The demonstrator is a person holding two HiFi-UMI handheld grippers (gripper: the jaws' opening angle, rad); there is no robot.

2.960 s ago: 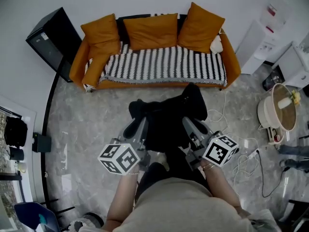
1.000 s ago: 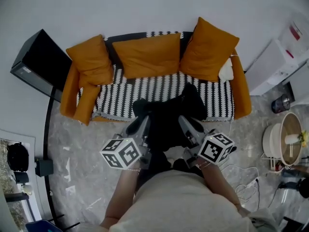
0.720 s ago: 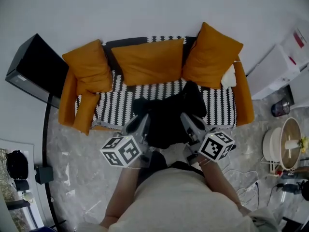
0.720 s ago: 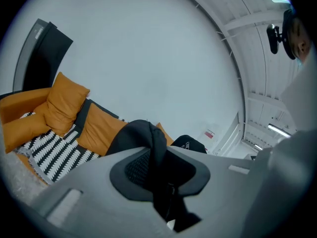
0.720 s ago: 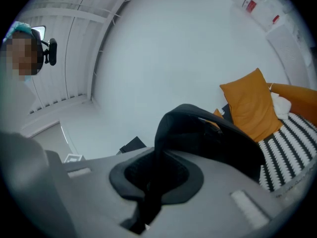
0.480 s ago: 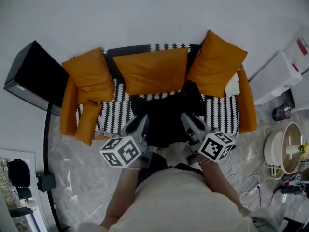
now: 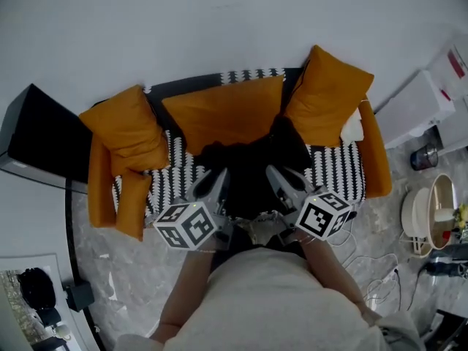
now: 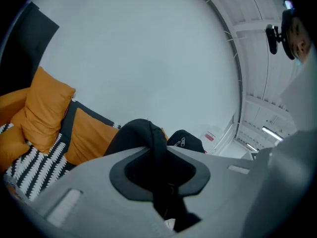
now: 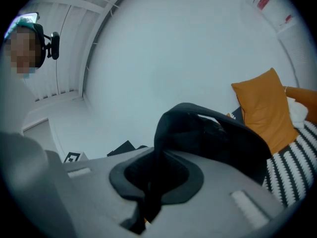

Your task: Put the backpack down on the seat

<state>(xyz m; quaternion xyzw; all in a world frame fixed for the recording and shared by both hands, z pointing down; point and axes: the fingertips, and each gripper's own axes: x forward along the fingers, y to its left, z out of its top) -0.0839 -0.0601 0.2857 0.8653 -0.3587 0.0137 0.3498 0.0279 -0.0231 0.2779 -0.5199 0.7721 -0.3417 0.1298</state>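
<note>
The backpack (image 7: 248, 168) hangs between the left gripper (image 7: 216, 181) and the right gripper (image 7: 275, 177), slung just ahead of their tips. It is above the striped seat (image 7: 333, 172), before the middle cushion (image 7: 219, 112). Three seconds ago it hung over the floor short of the sofa; now it is over the seat. The left jaws are nearly closed, pinching a strap (image 8: 158, 155); the right jaws likewise clamp the other strap (image 9: 158, 148).
</note>
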